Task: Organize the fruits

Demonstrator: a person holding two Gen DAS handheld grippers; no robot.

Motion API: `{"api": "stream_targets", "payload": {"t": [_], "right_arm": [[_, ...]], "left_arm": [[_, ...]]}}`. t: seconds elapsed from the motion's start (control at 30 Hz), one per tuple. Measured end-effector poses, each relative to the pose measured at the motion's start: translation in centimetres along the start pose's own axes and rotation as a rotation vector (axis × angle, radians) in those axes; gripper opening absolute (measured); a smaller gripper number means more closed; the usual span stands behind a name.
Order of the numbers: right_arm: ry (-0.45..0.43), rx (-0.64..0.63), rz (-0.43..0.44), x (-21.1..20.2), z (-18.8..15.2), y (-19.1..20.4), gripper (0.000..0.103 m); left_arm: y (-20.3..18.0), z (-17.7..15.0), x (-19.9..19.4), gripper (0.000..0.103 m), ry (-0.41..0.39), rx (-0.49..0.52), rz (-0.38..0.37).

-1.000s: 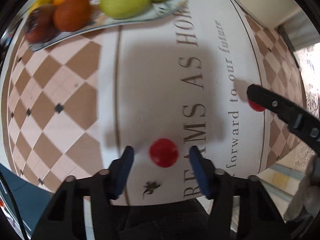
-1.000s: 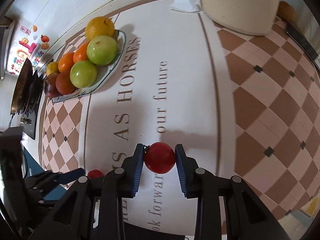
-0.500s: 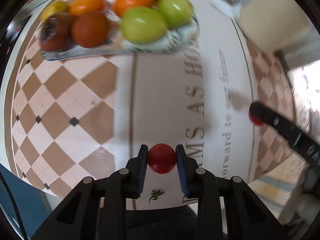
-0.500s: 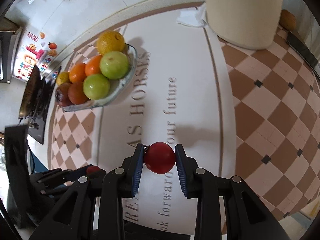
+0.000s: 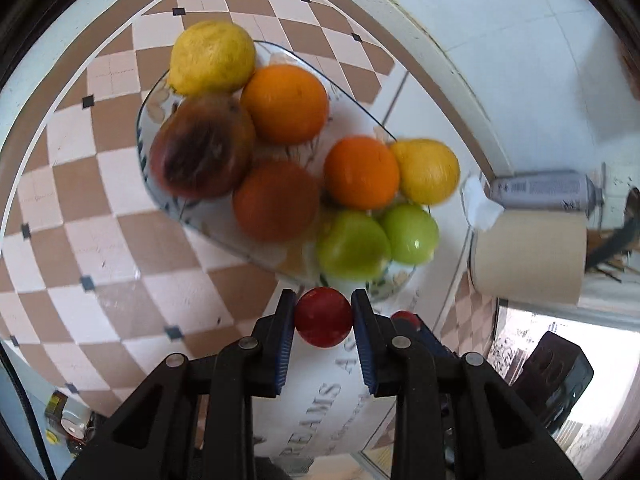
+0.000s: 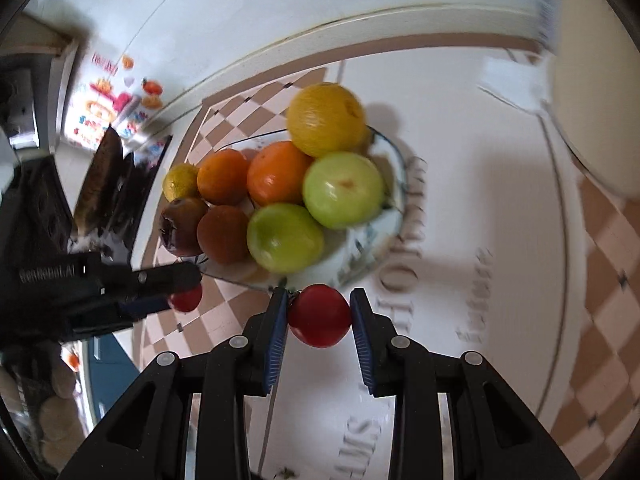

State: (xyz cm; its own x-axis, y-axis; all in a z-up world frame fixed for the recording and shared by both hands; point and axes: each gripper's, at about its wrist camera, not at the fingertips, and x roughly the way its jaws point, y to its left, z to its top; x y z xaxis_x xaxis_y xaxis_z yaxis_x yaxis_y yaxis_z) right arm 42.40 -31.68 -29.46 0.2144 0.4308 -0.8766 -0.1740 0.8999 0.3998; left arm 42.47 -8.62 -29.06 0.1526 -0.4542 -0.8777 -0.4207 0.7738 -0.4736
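Observation:
My left gripper [image 5: 323,322] is shut on a small red tomato [image 5: 323,317] and holds it just before the near rim of the glass fruit plate [image 5: 224,236]. My right gripper [image 6: 319,316] is shut on another red tomato [image 6: 320,315], also raised at the plate's near edge [image 6: 360,264]. The plate holds oranges, yellow citrus, two green fruits and a dark bruised fruit. The left gripper and its tomato [image 6: 186,299] show at the left in the right wrist view. The right tomato [image 5: 405,317] peeks out behind my left finger.
A beige cylindrical container [image 5: 528,256] stands right of the plate, with a spray can [image 5: 544,190] and a crumpled tissue [image 5: 478,208] behind it. The checkered tablecloth [image 5: 80,208] covers the table. A dark stove [image 6: 108,184] lies at the far left.
Both grippers have lifted and swung toward the fruit plate with their tomatoes. One second ago the left gripper was open around its tomato on the cloth; it then closed on it.

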Motion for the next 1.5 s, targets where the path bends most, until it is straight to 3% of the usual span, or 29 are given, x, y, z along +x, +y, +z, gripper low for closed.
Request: {"api": "stream_targets", "payload": {"t": [0.37,0.47,0.57,0.73,0.8,0.83,0.87,0.93,1.03,1.23,1.5], "right_arm": [[0.053,-0.119,-0.075,3.2,1.4,1.0,0.035],[0.056,-0.139,-0.084,3.3,1.6,1.2,0.044],[0.06,-0.14,-0.087,3.0,1.6,1.3,0.067],[0.056,-0.134,-0.093,1.6,1.0,1.2,0.074],[0.049,-0.11,-0.098,0.7,0.6,0.9,0.086],[0.047,-0.1,-0.105,0.3,0.4,0.7,0.09],[0.04,-0.082,-0.119,-0.4,0.2,0.5,0.09],[0.028,-0.051,-0.155,-1.4,-0.3,0.2,0.093],[0.003,-0.011,-0.19,-3.0,-0.9,0.4,0.094],[-0.09,0.021,-0.28,-6.5,-2.4,2.8,0.097],[-0.18,0.073,-0.347,-10.4,-5.1,6.8,0.097]], "left_arm": [[0.4,2.1,2.4,0.026,0.049,0.004,0.087],[-0.1,2.1,2.8,0.028,0.049,-0.006,0.096],[-0.2,2.1,2.5,0.03,0.057,0.007,0.12],[-1.0,1.4,2.2,0.032,0.066,0.045,0.16],[-1.4,0.9,1.5,0.043,0.051,0.086,0.188],[-1.7,0.6,1.2,0.058,0.038,0.112,0.21],[-1.9,0.2,0.6,0.067,0.016,0.145,0.246],[-2.2,-0.5,-0.4,0.072,-0.019,0.201,0.287],[-2.3,-1.8,-1.6,0.093,-0.059,0.277,0.359],[-1.3,-3.8,-4.7,0.095,-0.157,0.364,0.455],[0.0,-7.0,-8.5,0.095,-0.246,0.458,0.46]]}}
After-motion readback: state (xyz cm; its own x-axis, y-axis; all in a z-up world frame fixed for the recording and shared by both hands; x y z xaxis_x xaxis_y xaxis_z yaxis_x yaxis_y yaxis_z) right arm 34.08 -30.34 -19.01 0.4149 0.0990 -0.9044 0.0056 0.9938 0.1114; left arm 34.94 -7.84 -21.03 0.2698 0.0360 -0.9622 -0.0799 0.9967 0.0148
